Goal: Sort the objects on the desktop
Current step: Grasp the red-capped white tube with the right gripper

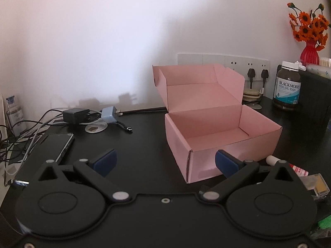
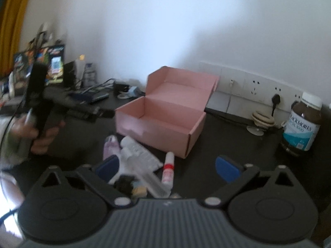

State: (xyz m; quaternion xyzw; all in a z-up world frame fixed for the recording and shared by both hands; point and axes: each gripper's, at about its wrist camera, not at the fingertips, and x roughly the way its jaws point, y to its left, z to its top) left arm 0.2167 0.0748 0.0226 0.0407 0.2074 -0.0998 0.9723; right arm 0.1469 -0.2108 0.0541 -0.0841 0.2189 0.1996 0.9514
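Pink box [image 1: 223, 136] on black desk [image 1: 144, 144], lid up, empty.

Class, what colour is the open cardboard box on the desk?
Pink, inside and out; the open cardboard box shows best in the left wrist view.

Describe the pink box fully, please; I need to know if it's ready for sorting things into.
The pink box looks like thin folded cardboard, pink inside and out. Its hinged lid, with side flaps, stands open and upright at the back. The inside looks empty. It sits flat on the black desk, near the wall sockets. Nothing visibly touches it except the desk; small items lie just before it.
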